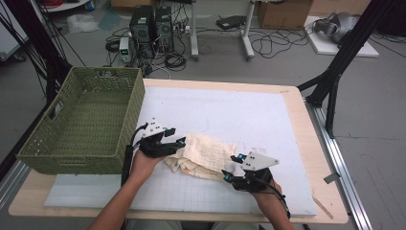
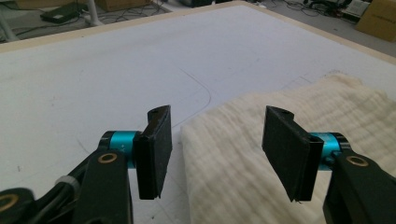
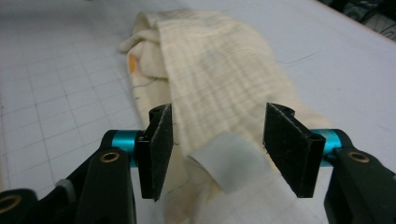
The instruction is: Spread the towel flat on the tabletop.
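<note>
Cream-coloured cloth (image 1: 206,154), a thin waffled fabric folded into a long crumpled bundle, is seen lying on the white gridded mat (image 1: 268,124) that covers the wooden bench (image 1: 306,143), towards the near edge and roughly between the two hands. A green woven basket (image 1: 84,122) is placed on the left end of the bench, just beside the left hand (image 1: 143,165).

The left hand-held gripper (image 1: 178,143) is held level at the left end of the cloth. In the left gripper view its black pads are shown standing apart, with the folded edge of the cloth (image 2: 261,154) lying below and between them; no pad is pressed on the fabric, so this hand-held gripper is released.

The right hand-held gripper (image 1: 229,172) is held at the near right end of the bundle, with its grey three-cornered plate turned upward. In the right gripper view its jaws are likewise seen spread, and the cloth (image 3: 210,79) is stretched away ahead of them. A small white tag (image 3: 229,163) rises from the fabric in the gap between the pads, touched by neither pad as far as can be told. This hand-held gripper is also released.

Computer towers (image 1: 151,26) and tangled cables are visible on the grey floor beyond the bench.
</note>
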Tool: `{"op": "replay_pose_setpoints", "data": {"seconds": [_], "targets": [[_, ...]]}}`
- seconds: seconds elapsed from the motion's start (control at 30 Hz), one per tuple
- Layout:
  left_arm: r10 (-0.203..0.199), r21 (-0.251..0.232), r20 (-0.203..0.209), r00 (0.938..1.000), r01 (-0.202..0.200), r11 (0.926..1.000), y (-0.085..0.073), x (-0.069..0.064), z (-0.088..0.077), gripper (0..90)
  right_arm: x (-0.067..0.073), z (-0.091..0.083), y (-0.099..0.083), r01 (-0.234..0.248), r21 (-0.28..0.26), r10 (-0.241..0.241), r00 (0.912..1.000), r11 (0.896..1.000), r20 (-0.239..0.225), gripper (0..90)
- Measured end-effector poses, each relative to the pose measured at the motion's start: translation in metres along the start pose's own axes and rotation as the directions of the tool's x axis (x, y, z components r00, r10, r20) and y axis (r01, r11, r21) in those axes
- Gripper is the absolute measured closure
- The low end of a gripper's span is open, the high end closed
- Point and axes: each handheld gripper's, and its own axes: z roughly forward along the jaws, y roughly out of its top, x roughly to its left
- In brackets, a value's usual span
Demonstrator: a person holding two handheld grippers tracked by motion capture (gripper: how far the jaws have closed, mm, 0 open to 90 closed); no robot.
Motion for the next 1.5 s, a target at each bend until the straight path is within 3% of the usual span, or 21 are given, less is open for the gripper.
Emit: {"op": "replay_pose_setpoints", "data": {"seconds": [0.17, 0.3, 0.33, 0.4, 0.53, 0.6, 0.73, 0.83, 1.0, 1.13, 1.23, 1.27, 1.4, 1.5], "targets": [[-0.003, -0.025, -0.014, 0.9999, 0.003, 0.9997, -0.005, 0.000, -0.007, 39.1, 0.012, 0.020, 0.003, 0.099, 0.060, -0.098, 0.9951, 0.993, -0.017, 51.1], [-0.008, -0.030, -0.012, 0.9999, 0.007, 0.9995, -0.007, -0.001, -0.012, 37.9, 0.014, 0.034, 0.006, 0.135, 0.102, -0.136, 0.9906, 0.986, 0.010, 52.5], [-0.003, -0.034, -0.013, 0.9999, 0.002, 0.9994, -0.007, -0.002, -0.013, 38.0, 0.015, 0.037, 0.006, 0.158, 0.127, -0.162, 0.9865, 0.979, 0.022, 54.3], [-0.002, -0.031, -0.014, 0.9999, 0.001, 0.9995, -0.008, -0.003, -0.014, 38.3, 0.016, 0.043, 0.006, 0.193, 0.170, -0.201, 0.9791, 0.966, 0.031, 63.2], [-0.011, -0.040, -0.015, 0.9998, 0.011, 0.9991, -0.008, -0.001, -0.016, 38.9, 0.013, 0.045, 0.008, 0.210, 0.181, -0.215, 0.9765, 0.961, 0.012, 81.5], [-0.014, -0.047, -0.017, 0.9998, 0.013, 0.9988, -0.008, 0.002, -0.017, 39.4, 0.013, 0.043, 0.013, 0.229, 0.178, -0.235, 0.9720, 0.957, 0.011, 83.3], [-0.026, -0.057, -0.021, 0.9994, 0.025, 0.9981, -0.008, 0.004, -0.018, 40.4, 0.004, 0.038, 0.027, 0.198, 0.137, -0.201, 0.9795, 0.970, 0.006, 83.6], [-0.031, -0.061, -0.020, 0.9993, 0.030, 0.9977, -0.008, 0.005, -0.019, 40.7, -0.012, 0.036, 0.037, 0.125, 0.099, -0.126, 0.9921, 0.987, -0.001, 83.4], [-0.032, -0.053, -0.015, 0.9994, 0.031, 0.9981, -0.009, 0.006, -0.018, 40.7, -0.031, 0.038, 0.039, 0.008, 0.115, -0.007, 0.9998, 0.993, -0.016, 81.8], [-0.031, -0.042, -0.011, 0.9995, 0.030, 0.9986, -0.010, 0.006, -0.017, 40.6, -0.030, 0.037, 0.036, 0.025, 0.142, -0.021, 0.9994, 0.990, -0.028, 81.2], [-0.029, -0.038, -0.008, 0.9995, 0.029, 0.9988, -0.010, 0.006, -0.016, 40.7, -0.032, 0.034, 0.036, 0.002, 0.116, 0.004, 0.9984, 0.993, -0.056, 77.7], [-0.028, -0.038, -0.006, 0.9996, 0.027, 0.9989, -0.010, 0.006, -0.016, 40.6, -0.032, 0.033, 0.035, 0.010, 0.121, -0.003, 0.9985, 0.993, -0.055, 82.9], [-0.029, -0.034, -0.007, 0.9996, 0.029, 0.9990, -0.010, 0.005, -0.016, 40.7, -0.033, 0.033, 0.034, 0.022, 0.137, -0.016, 0.9991, 0.990, -0.040, 85.1], [-0.031, -0.040, -0.009, 0.9995, 0.031, 0.9987, -0.010, 0.006, -0.016, 40.6, -0.037, 0.031, 0.036, 0.005, 0.098, -0.003, 0.9999, 0.995, -0.015, 85.2]]}}
